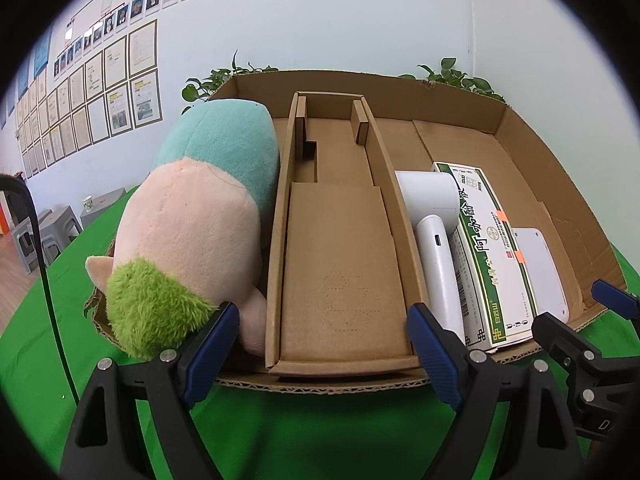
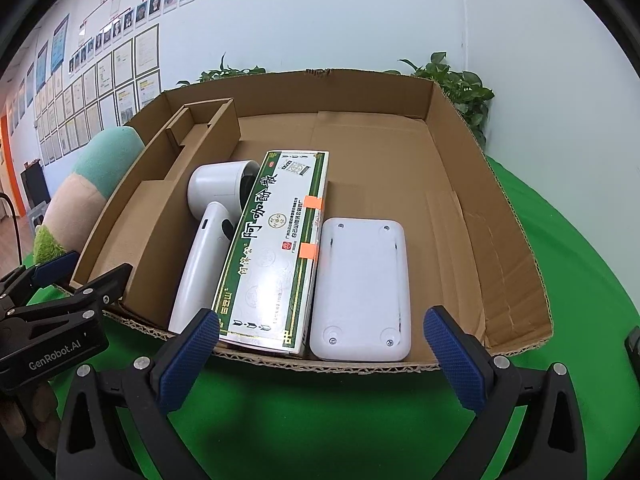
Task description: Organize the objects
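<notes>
An open cardboard box [image 1: 532, 152] [image 2: 472, 152] lies on a green cloth. In it, a pink, teal and green plush toy [image 1: 200, 224] [image 2: 80, 196] fills the left part. A cardboard insert [image 1: 340, 260] [image 2: 160, 208] sits in the middle. A white hair dryer [image 1: 434, 240] [image 2: 208, 236], a green-and-white medicine box [image 1: 488, 256] [image 2: 276, 248] and a flat white device [image 1: 540, 268] [image 2: 360, 288] lie side by side on the right. My left gripper [image 1: 324, 354] [image 2: 68, 276] is open and empty at the box's near edge. My right gripper [image 2: 320, 354] [image 1: 608, 312] is open and empty there too.
Green cloth [image 1: 300, 432] [image 2: 580, 240] covers the table around the box. Potted plants [image 1: 224, 76] [image 2: 460, 88] stand behind the box by a white wall. Grey stools [image 1: 44, 232] stand at the far left. The box's right compartment has bare floor [image 2: 380, 152] at the back.
</notes>
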Demonstrator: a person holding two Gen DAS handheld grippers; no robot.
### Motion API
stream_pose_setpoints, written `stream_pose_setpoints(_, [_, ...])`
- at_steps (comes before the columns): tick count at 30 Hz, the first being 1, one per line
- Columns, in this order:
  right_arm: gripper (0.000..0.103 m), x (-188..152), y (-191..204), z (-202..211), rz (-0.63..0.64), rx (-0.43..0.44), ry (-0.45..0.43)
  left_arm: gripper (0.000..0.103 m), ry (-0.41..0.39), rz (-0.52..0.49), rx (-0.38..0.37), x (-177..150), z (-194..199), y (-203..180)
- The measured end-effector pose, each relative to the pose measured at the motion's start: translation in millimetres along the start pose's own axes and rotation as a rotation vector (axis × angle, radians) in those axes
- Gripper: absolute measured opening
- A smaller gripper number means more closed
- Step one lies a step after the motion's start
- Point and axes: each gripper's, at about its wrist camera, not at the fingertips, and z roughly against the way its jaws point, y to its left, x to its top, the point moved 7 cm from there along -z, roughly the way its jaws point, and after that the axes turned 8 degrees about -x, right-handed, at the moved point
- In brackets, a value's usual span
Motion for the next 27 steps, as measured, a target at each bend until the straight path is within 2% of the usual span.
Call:
stream_pose_setpoints(14, [0.103, 0.0, 0.3, 0.2, -0.001, 0.0, 0.0, 0.086, -0.011, -0.036, 0.046, 3.9, 4.3, -2.4])
stream_pose_setpoints(27, [0.103, 0.5, -0.2, -1.8, -0.004, 0.005, -0.002, 0.086, -0.008, -0.019, 0.025, 3.8, 4.1, 1.1])
